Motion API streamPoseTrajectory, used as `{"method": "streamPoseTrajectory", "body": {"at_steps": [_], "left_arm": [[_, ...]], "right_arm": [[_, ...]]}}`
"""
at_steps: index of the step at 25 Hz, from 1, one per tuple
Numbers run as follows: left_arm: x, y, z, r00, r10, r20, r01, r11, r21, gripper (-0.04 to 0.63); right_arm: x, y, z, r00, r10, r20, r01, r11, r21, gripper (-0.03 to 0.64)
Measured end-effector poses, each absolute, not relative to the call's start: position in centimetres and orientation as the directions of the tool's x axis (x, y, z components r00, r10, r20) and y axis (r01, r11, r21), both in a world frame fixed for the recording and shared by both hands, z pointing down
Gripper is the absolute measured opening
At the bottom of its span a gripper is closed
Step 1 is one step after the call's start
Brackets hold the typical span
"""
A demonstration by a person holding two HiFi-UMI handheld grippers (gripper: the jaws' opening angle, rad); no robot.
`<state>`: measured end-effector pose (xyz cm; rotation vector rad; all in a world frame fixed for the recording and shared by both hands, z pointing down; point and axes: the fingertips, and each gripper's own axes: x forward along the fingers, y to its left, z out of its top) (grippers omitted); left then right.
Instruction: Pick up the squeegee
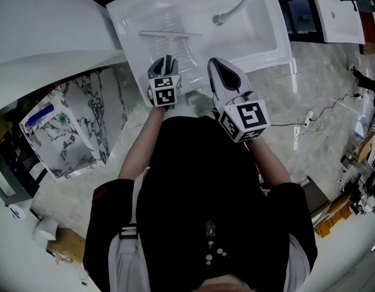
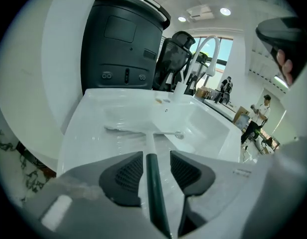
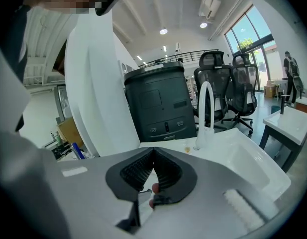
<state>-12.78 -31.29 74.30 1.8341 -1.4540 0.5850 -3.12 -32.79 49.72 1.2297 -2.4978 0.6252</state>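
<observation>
The squeegee (image 1: 170, 35) lies flat on the ribbed drainboard of a white sink (image 1: 269, 38), its pale blade across the far side and its dark green handle (image 2: 154, 183) running back toward me. My left gripper (image 1: 167, 59) is low over that handle. In the left gripper view the handle runs between the two dark pads (image 2: 124, 176), with a gap on each side, so this gripper (image 2: 156, 155) is open. To its right, my right gripper (image 1: 215, 64) hovers at the sink's front edge, its tips (image 3: 153, 150) meeting with nothing held.
The basin lies to the right of the drainboard, with a drain (image 1: 218, 20) and a curved faucet (image 1: 242, 2). A black bin (image 2: 124, 39) stands behind the sink. A marbled block (image 1: 81, 126) is on the left. Cables (image 1: 324, 111) run over the floor on the right.
</observation>
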Motion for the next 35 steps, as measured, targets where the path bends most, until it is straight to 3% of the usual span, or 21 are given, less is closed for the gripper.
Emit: {"method": "streamPoseTrajectory", "body": {"at_steps": [20, 25, 35], "left_arm": [[-11.9, -31.4, 78.5, 0.273, -0.523, 0.807, -0.960, -0.094, 0.264, 0.169], [-12.5, -31.6, 78.8, 0.225, -0.534, 0.815, -0.972, -0.066, 0.225, 0.107], [-12.8, -31.7, 78.2, 0.201, -0.541, 0.816, -0.977, -0.057, 0.203, 0.106]], "right_arm": [[-2.0, -33.5, 50.8, -0.539, -0.706, 0.459, -0.842, 0.468, -0.270, 0.003], [-0.9, -33.6, 51.0, -0.530, -0.713, 0.460, -0.848, 0.455, -0.273, 0.003], [0.4, -33.5, 50.8, -0.544, -0.703, 0.458, -0.839, 0.469, -0.276, 0.003]]}}
